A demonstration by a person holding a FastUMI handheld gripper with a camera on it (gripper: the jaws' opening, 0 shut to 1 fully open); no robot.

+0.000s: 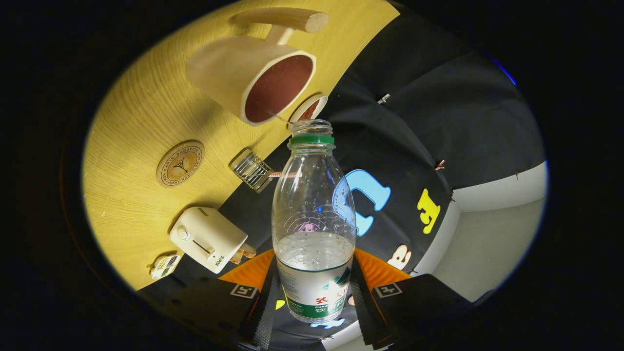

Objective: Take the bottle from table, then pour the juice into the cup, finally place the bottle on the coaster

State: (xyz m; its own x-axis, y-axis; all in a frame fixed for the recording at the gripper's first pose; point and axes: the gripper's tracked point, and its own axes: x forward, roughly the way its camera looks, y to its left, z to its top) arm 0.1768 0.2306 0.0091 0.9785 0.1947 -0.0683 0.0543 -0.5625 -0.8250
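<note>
A clear plastic bottle [313, 214] with a green neck ring and no cap sits between my fingers, with the gripper [314, 297] shut on its labelled lower part. Liquid fills roughly its lower third. The view is rolled, so the wooden table [136, 126] slants across the upper left. Beyond the bottle's mouth stands a cream cup [253, 78] with a wooden handle and a dark reddish inside. A round wooden coaster [180, 163] lies on the table between the cup and a small toaster.
A cream toaster [208, 238] stands near the table edge, with a small packet [165, 266] beside it. A wire rack [251, 170] and a small white dish [309, 108] sit by the table's edge next to the black cloth wall [429, 122].
</note>
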